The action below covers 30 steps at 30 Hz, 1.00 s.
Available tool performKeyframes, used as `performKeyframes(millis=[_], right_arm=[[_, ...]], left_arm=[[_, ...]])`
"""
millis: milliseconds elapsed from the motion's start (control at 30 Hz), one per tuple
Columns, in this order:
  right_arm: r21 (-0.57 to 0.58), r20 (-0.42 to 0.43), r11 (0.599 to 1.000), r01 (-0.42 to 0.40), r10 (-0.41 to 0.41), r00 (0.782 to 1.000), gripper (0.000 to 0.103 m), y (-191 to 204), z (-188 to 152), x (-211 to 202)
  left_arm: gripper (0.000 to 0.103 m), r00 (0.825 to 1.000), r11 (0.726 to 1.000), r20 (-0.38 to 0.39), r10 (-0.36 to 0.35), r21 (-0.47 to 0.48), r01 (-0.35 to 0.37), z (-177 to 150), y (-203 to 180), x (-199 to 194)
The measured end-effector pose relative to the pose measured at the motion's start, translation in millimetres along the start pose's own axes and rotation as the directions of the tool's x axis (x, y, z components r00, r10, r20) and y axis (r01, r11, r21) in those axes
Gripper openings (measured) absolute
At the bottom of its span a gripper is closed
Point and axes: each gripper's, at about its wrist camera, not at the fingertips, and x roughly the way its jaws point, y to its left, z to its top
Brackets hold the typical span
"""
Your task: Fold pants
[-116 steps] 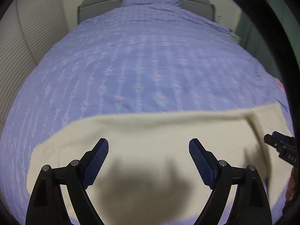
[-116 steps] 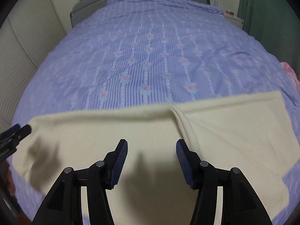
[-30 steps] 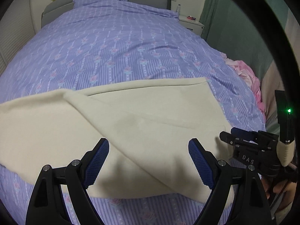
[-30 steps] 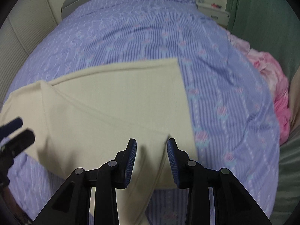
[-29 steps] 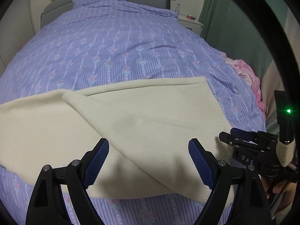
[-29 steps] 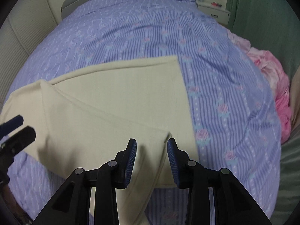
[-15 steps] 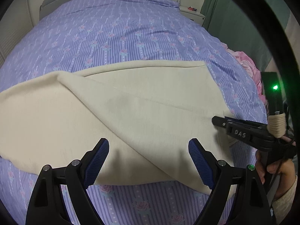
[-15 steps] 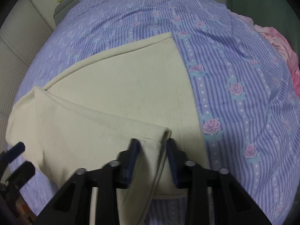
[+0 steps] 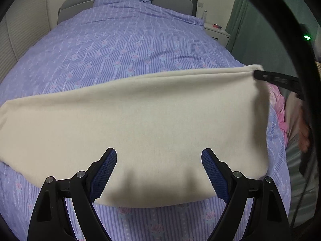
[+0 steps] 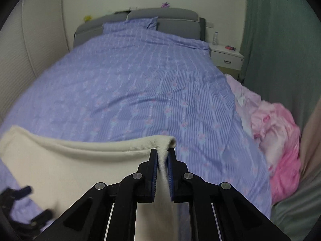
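Cream pants (image 9: 140,124) lie across the near end of a bed with a purple flowered cover (image 9: 128,46). My left gripper (image 9: 158,166) is open and empty, just above the near edge of the pants. My right gripper (image 10: 162,156) is shut on a corner of the pants (image 10: 80,160) and holds it lifted above the bed. In the left wrist view the right gripper (image 9: 258,75) shows at the far right, with the cloth's raised edge hanging from it. In the right wrist view the left gripper (image 10: 24,206) shows blurred at the lower left.
A pink crumpled garment (image 10: 274,138) lies at the bed's right edge. A grey headboard (image 10: 176,22) and a white nightstand (image 10: 226,57) stand at the far end. A green curtain (image 10: 280,50) hangs on the right, a pale wall on the left.
My right gripper has closed on the pants corner and lifted it up and across, so the cloth now hangs as a raised sheet. The left gripper stays open near the front edge.
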Motion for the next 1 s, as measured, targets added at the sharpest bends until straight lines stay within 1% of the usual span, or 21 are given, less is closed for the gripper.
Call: performKeyframes(millis=[100,200,300,367,400,433,467,500,600,700,767,867,900,1000], right_arm=[[-0.025,-0.070,0.999,0.021,-0.022,0.997,0.010,-3,2,39],[-0.046,-0.107,0.997,0.061,-0.066,0.992,0.010,-2,-6,62],[-0.038,-0.150,0.996,0.083,-0.088,0.985,0.010,-5,-13,85],[-0.053,-0.168,0.989,0.137,-0.144,0.975,0.013,-3,-18,94],[-0.061,-0.176,0.980,0.189,-0.197,0.965,0.018,-4,-20,95],[-0.056,-0.179,0.971,0.232,-0.239,0.954,0.033,-5,-22,91],[-0.029,-0.165,0.972,0.233,-0.234,0.958,0.048,-6,-25,81],[-0.005,-0.154,0.976,0.219,-0.217,0.964,0.051,-7,-27,70],[0.035,-0.121,0.983,0.179,-0.174,0.977,0.051,5,-37,27],[0.037,-0.089,0.988,0.152,-0.149,0.985,0.051,35,-52,-24],[0.049,-0.070,0.991,0.126,-0.122,0.990,0.051,52,-58,-47],[0.066,-0.048,0.993,0.101,-0.098,0.994,0.055,90,-66,-79],[0.070,-0.039,0.992,0.104,-0.101,0.994,0.055,101,-67,-86],[0.110,-0.020,0.986,0.124,-0.123,0.992,0.055,143,-70,-108]], left_arm=[[0.087,1.000,1.000,0.012,0.022,0.019,-0.022,2,-2,6],[0.087,0.999,0.999,0.009,0.031,0.015,-0.031,4,-2,11],[0.087,0.999,0.999,0.006,0.036,0.002,-0.036,6,-2,16],[0.087,0.999,0.999,0.003,0.043,0.003,-0.043,6,-1,17],[0.087,0.999,0.999,0.004,0.049,0.005,-0.049,6,0,16],[0.087,0.999,0.999,0.008,0.051,0.009,-0.051,6,0,14],[0.087,0.999,0.999,0.013,0.048,0.013,-0.048,6,2,12],[0.087,0.999,0.999,0.021,0.040,0.020,-0.040,6,4,8],[0.087,0.999,0.999,0.043,0.022,0.023,-0.023,9,13,-6],[0.087,0.998,1.000,0.064,-0.007,0.010,0.006,13,27,-24],[0.087,0.996,1.000,0.089,-0.028,0.005,0.027,15,41,-42],[0.087,0.991,0.998,0.120,-0.059,-0.004,0.060,16,71,-65],[0.087,0.989,0.998,0.128,-0.068,-0.005,0.069,15,81,-71],[0.087,0.985,0.994,0.138,-0.106,0.017,0.105,7,129,-90]])
